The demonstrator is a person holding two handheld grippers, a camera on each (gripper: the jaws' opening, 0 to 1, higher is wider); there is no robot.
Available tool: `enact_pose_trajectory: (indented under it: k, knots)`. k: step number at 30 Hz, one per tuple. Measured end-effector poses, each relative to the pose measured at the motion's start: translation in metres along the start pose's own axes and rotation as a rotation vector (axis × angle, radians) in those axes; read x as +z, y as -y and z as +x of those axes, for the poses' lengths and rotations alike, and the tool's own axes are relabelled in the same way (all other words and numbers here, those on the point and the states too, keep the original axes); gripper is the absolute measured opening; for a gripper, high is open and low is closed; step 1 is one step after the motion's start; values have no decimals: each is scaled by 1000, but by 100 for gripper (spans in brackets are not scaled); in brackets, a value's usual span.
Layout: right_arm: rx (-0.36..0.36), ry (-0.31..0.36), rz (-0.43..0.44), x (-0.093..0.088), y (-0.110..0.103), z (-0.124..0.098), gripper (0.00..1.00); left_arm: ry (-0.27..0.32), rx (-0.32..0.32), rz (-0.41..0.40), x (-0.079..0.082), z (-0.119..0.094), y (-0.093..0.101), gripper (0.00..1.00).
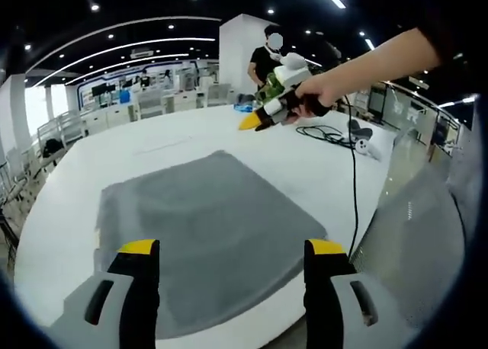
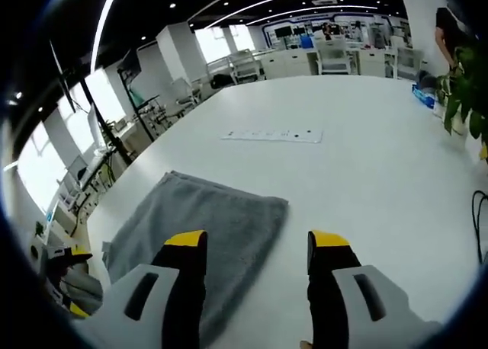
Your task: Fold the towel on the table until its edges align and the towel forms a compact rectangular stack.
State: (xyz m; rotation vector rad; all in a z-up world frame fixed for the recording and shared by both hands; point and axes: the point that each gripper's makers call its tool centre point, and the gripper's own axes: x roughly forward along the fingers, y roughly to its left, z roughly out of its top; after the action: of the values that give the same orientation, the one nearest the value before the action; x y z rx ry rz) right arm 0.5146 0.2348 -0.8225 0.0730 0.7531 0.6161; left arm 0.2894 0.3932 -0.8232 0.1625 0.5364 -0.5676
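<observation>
In the left gripper view, the left gripper (image 1: 231, 280) with grey jaws and yellow tips is hovering with its jaws standing wide apart and nothing between them, above the near edge of the flat grey terry towel (image 1: 210, 227). The towel is lying spread out on the large white table (image 1: 305, 166), near its front edge. Farther off, a person's hand (image 1: 320, 94) is holding the right gripper (image 1: 249, 122) in the air over the table's far side; its yellow tips are pressing together. A black cable (image 1: 352, 174) is trailing across the table. In the right gripper view, the right gripper (image 2: 258, 276) is showing its jaws parted and empty above the towel (image 2: 198, 227), and a white strip (image 2: 272, 136) is lying beyond.
</observation>
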Motion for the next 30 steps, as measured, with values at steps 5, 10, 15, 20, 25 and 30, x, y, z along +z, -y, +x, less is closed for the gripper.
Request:
enact_pose_trajectory:
  k: [5,10,15,20,25,30]
  knots:
    - [-17,-7,-1,-5,4,1,52,-21,-99,63,4,20,29,79]
    - [-29,-28,-20,-10,12,8,51,-52,-165,147,4,36,55,77]
    - [-36,-44,-37,-11,15,18,50,-65,-208,172,2,46,74,72]
    - [-34,-67,-66,-15,12,31,49,-77,-282,168,-3,51,96,55]
    - [-28,-84,-88,-17,10,42,48,-96,-330,187,-7,60,113,45]
    - [-40,-90,-113,-10,16,53,44,-108,-366,210,-5,69,127,34]
